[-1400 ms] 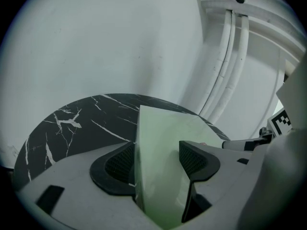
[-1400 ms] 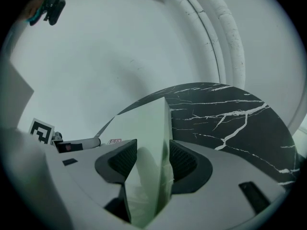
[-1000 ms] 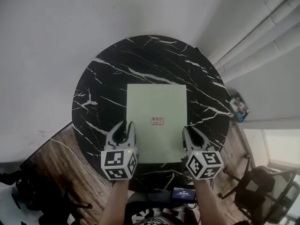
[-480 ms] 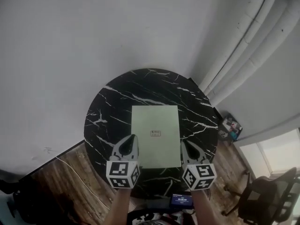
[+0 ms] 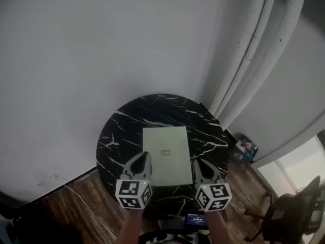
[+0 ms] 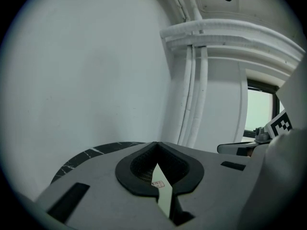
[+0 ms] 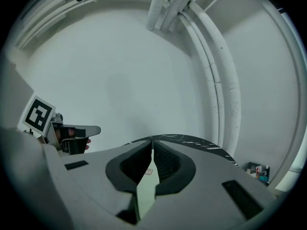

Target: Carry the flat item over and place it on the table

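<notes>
**Green sheet is flat on the marble table, both grippers closed with nothing in them**

From my head view, the pale green sheet [image 5: 167,139] lies flat on the round black table [image 5: 119,131]. The top is that marble look with white veins. The sheet sits toward my side of it and has a little reddish label [image 5: 166,152] near its middle.

My left gripper [image 5: 144,155] is over the sheet's near-left corner, and my right gripper [image 5: 195,162] is right by the near-right corner. Both have their jaws pressed together on nothing. In the gripper views I only get a sliver of green below the touching tips. I can't tell if either one is actually resting on the sheet.

Room-wise, there's a plain white wall [image 5: 101,44] behind the table and fat white pipes [image 5: 254,50] running up the corner on the right. The floor [image 5: 91,212] is dark wood with a thin cable [image 5: 81,196] trailing across it. There's some colourful clutter [image 5: 244,149] by the pipes and an office chair [image 5: 299,210] at the lower right.
</notes>
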Tool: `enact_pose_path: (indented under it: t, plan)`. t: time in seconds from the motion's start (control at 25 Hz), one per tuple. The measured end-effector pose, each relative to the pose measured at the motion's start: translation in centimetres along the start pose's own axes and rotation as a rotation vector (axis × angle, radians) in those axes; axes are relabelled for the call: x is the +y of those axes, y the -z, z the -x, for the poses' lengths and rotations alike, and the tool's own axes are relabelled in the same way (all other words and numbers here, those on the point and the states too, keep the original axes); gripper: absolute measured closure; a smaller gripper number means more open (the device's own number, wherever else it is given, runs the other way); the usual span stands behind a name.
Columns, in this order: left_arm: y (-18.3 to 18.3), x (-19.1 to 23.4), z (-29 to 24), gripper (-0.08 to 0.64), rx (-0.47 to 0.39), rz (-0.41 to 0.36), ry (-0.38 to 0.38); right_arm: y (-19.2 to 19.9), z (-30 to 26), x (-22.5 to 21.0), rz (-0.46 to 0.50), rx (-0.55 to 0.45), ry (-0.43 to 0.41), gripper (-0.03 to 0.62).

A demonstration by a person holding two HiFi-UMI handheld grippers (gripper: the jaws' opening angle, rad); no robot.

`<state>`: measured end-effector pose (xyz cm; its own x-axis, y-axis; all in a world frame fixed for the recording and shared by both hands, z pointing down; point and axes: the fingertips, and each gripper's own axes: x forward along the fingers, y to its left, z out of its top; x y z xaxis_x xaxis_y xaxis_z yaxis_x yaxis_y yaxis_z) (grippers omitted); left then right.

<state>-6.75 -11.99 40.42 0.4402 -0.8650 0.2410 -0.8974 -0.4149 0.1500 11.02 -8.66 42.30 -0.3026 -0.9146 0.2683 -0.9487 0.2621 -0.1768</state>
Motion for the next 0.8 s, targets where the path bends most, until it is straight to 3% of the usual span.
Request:
enact_pose_path:
  t: [0.2, 0.36, 0.8]
  plan:
    - [-2.5, -1.1, 1.4, 0.548, -0.063, -0.055, 0.021, -1.8, 1.0, 1.1, -0.002, -0.052, -0.01, 0.568]
    - [-3.5, -1.6, 2.3, 0.548, -0.091, -0.058, 0.034, -3.2, 1.8, 1.8, -0.035, -0.09, -0.025, 0.568]
    - [-5.5, -2.0, 3.9, 0.548, -0.133, -0.087, 0.034, -5.9, 2.9, 3.0, -0.017, -0.153, -0.036, 0.568]
